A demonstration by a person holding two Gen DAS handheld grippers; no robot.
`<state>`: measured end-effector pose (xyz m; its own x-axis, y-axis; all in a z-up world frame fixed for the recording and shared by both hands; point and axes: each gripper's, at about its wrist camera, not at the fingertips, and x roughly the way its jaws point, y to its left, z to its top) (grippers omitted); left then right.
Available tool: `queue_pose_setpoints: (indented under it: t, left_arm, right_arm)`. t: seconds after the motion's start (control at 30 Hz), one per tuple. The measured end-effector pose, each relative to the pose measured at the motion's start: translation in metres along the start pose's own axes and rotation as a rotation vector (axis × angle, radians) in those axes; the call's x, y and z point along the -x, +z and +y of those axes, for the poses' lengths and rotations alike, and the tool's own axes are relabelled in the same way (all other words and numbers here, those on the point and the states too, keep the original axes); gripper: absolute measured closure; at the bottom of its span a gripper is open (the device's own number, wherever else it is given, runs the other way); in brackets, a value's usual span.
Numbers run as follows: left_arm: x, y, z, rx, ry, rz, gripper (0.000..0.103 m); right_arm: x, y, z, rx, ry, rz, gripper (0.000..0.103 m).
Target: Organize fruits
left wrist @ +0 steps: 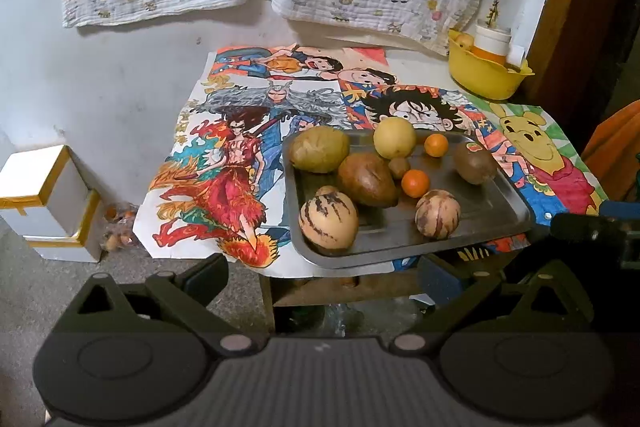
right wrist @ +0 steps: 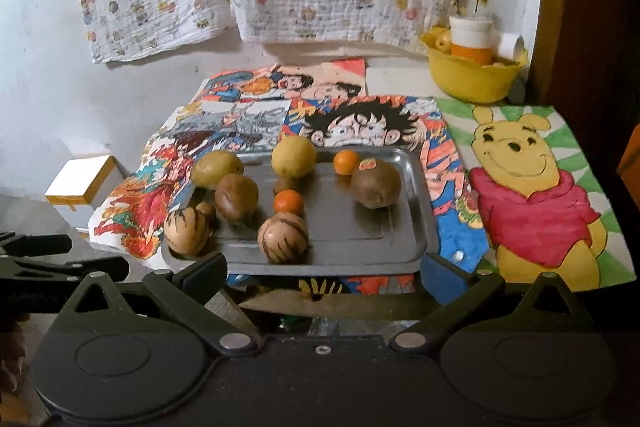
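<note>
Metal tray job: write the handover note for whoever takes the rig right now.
Left tool: open, empty, short of the table's near edge.
Right tool: open, empty, just before the metal tray.
On the tray: two striped melons, two small oranges, a yellow round fruit, a stickered kiwi and several brownish fruits.
Yellow bowl sits at the back right.
Done: nothing visibly sorted. Left: all fruit.

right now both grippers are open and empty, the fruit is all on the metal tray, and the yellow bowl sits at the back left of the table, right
Nearly. The yellow bowl sits at the back right of the table, not the back left; the right wrist view shows it clearly. The rest holds: left gripper and right gripper are open and empty, fruit on the metal tray.
</note>
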<state>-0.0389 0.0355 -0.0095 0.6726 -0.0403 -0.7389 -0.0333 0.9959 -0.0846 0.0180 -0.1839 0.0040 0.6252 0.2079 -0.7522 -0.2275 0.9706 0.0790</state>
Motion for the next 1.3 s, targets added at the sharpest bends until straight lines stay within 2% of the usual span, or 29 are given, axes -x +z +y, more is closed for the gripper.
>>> queue_pose_setpoints:
  t: [0.13,0.5,1.3]
  left_arm:
    - [0.000,-0.001,0.002,0.016,0.003,0.001,0.001]
    - [0.000,-0.003,-0.001,0.030,0.006,0.008,0.001]
    - [0.001,-0.004,-0.002,0.054,0.025,0.024,0.001]
  right_arm:
    - [-0.005,-0.003,-0.004,-0.032,0.009,0.039,0.000]
    - [-0.010,-0.006,-0.009,-0.047,0.020,0.076,0.000]
    - [-0.006,-0.007,-0.014,-0.037,0.023,0.073,0.000]
